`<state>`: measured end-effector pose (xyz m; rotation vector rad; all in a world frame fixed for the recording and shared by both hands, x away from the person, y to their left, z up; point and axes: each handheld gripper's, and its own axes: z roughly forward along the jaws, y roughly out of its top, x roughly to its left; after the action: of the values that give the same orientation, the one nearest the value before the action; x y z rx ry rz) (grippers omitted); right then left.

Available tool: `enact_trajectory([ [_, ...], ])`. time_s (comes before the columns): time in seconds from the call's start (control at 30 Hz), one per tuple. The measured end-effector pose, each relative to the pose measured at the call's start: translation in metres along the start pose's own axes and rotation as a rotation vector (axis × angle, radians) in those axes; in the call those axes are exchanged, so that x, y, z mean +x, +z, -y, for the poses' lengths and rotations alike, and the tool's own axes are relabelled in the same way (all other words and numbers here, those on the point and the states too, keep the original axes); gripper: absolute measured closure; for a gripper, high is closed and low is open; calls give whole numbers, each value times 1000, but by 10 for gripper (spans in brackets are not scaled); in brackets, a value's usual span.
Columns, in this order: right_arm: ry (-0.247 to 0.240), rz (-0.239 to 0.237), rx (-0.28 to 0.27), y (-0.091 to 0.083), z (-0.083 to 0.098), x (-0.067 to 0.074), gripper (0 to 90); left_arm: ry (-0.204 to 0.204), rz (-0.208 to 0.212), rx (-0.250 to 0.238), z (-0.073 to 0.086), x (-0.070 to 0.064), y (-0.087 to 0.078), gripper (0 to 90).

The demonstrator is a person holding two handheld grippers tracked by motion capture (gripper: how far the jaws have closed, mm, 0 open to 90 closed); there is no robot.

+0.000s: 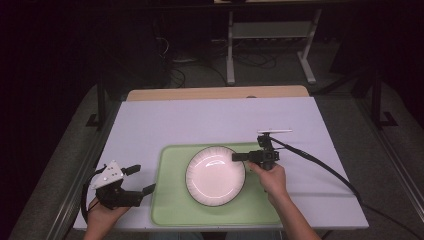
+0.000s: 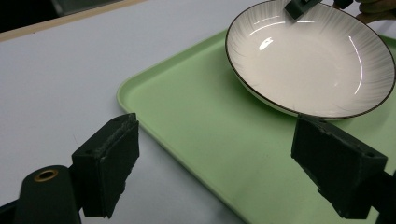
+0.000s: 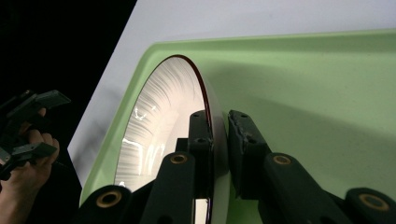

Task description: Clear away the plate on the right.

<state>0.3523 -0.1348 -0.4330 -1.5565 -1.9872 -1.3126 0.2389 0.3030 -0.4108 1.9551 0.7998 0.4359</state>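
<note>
Your right gripper [image 3: 218, 154] was closed on the rim of the white plate [image 1: 215, 176] on the green tray [image 1: 170, 205]; your left gripper [image 1: 140, 180] stood wide open, empty, beside the tray.

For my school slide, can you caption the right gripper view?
The right gripper pinches the rim of a white plate above a green tray.

Overhead and tongs-mounted views, shared plate [image 1: 215, 175]

A plate [image 1: 215, 176] sits on a tray [image 1: 172, 200] at the table's [image 1: 200, 120] near edge; the right gripper [image 1: 240, 157] grips its right rim, the left gripper [image 1: 141, 179] left of the tray.
</note>
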Motion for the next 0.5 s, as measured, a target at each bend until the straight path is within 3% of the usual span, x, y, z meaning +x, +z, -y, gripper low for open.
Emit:
enact_trajectory([
  [0.5, 8, 6, 18, -4, 5, -6, 800, 1, 1, 1, 0, 0, 0, 150],
])
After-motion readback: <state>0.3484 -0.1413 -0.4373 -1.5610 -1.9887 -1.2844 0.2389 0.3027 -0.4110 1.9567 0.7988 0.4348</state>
